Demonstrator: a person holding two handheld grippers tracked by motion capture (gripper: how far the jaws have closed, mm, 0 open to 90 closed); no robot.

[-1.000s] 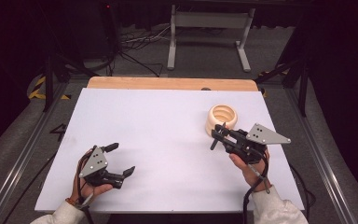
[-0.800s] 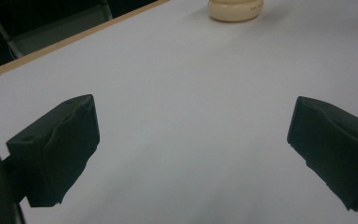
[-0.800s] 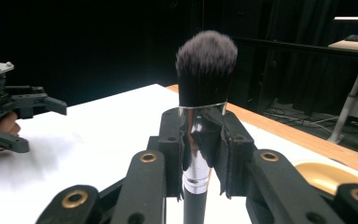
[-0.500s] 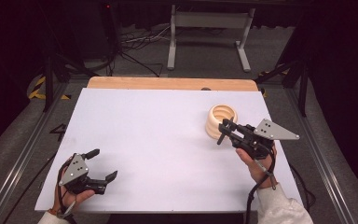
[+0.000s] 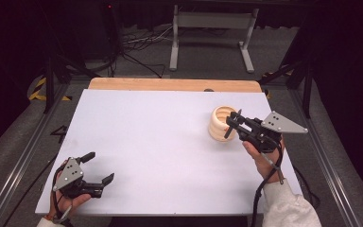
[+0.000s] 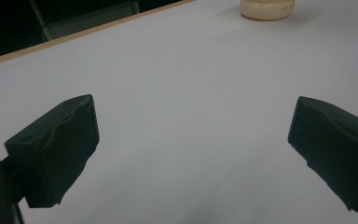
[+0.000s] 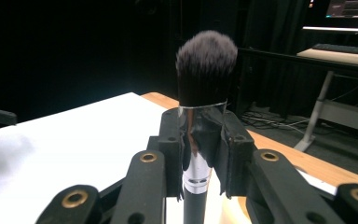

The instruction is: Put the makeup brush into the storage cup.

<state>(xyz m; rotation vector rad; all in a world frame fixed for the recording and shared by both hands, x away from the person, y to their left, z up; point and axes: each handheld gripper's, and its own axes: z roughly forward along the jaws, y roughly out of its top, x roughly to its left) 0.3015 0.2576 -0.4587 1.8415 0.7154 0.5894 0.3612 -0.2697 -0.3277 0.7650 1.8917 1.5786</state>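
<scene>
Right tongs [image 7: 200, 154]: clenched on a makeup brush [image 7: 204, 93], both pads bearing on its silver ferrule, dark bristles standing upright above the jaws in the right gripper view. In the high view the right tongs [image 5: 231, 126] are held beside the wooden ribbed holder [image 5: 221, 124], at its right rim; whether the brush handle is inside the holder or clear of it cannot be told from here (the tongs hide the handle).

Left tongs [image 5: 99, 168]: released, jaws spread wide with nothing between them, low over the near left corner of the white worktop [image 5: 160, 142], well apart from the holder.

Judgement on progress: the grasp on the brush is secured. Seating it in, or lifting it free of, the holder appears to be the step in hand; release is outstanding. The left tongs have no part at present.
</scene>
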